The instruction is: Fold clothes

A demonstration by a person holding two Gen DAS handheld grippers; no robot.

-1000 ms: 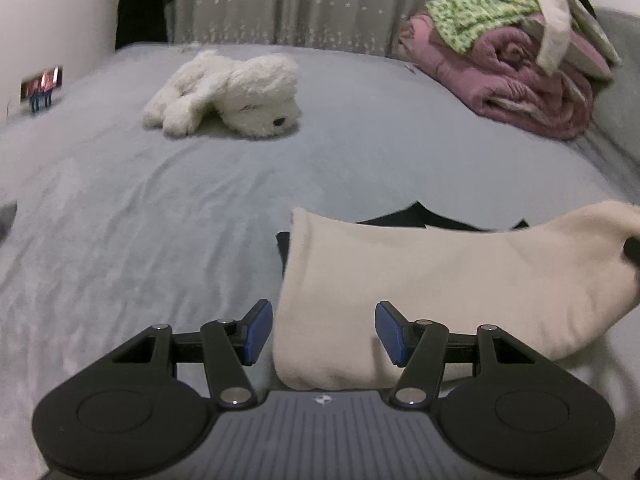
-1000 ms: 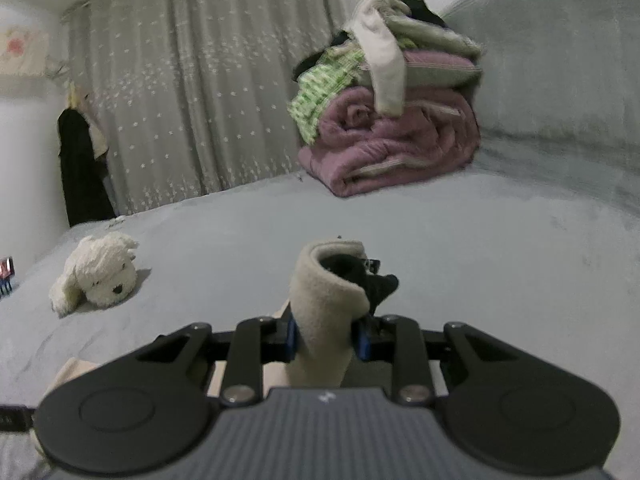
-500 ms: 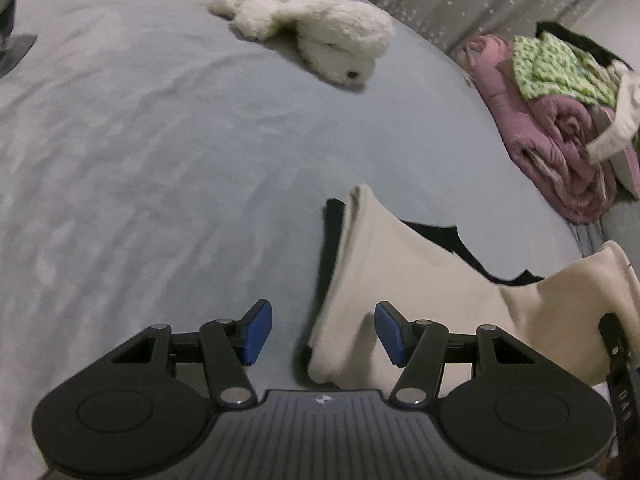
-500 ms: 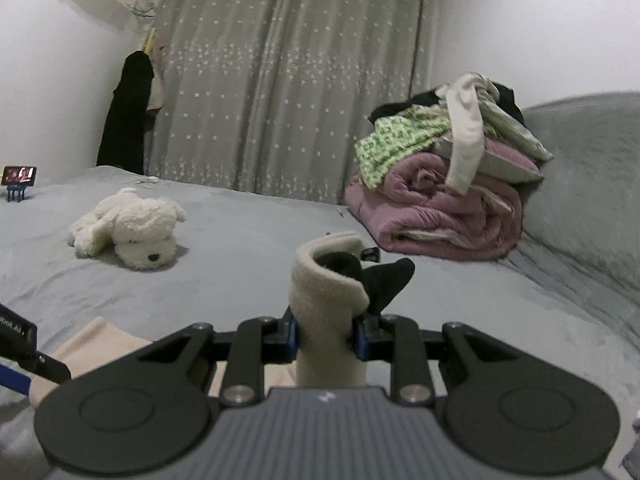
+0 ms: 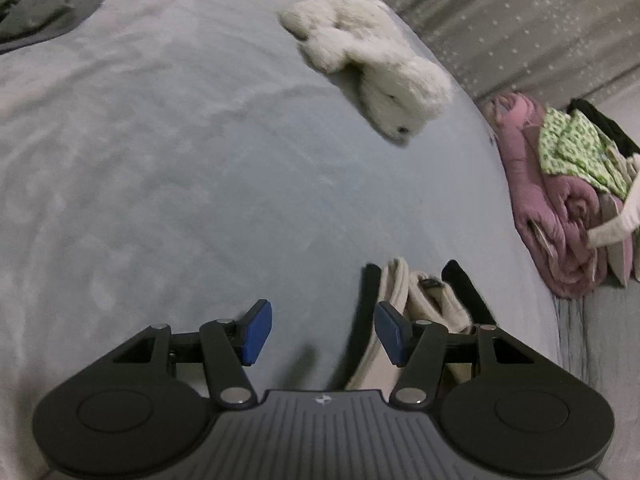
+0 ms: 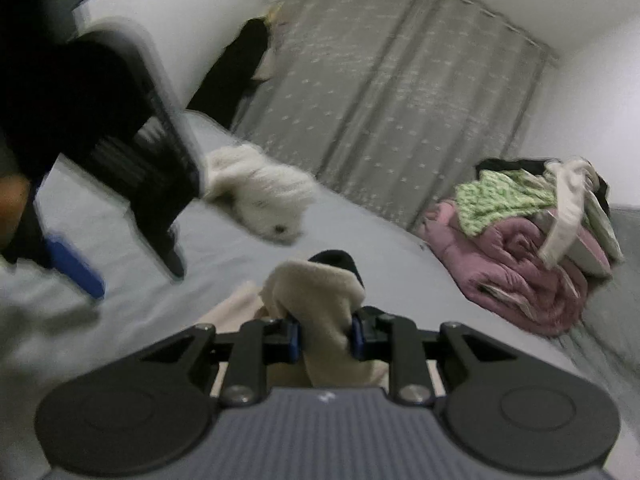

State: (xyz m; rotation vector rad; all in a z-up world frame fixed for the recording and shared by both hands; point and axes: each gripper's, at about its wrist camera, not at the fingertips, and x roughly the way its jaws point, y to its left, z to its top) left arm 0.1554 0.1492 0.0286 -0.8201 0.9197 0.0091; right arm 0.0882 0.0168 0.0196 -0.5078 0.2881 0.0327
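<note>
Now, right gripper [image 6: 325, 338] clamped on cream garment [image 6: 320, 300], left gripper [image 5: 323, 333] jaws apart and empty just beside that garment, white plush toy [image 5: 372, 68] well beyond it on grey bed [image 5: 160, 160].

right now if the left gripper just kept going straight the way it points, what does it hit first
Most likely the bare grey bedsheet. The left gripper is open and angled down at the bed, with nothing between its fingers. The cream garment lies just off to the right; the white plush toy is farther off.
</note>
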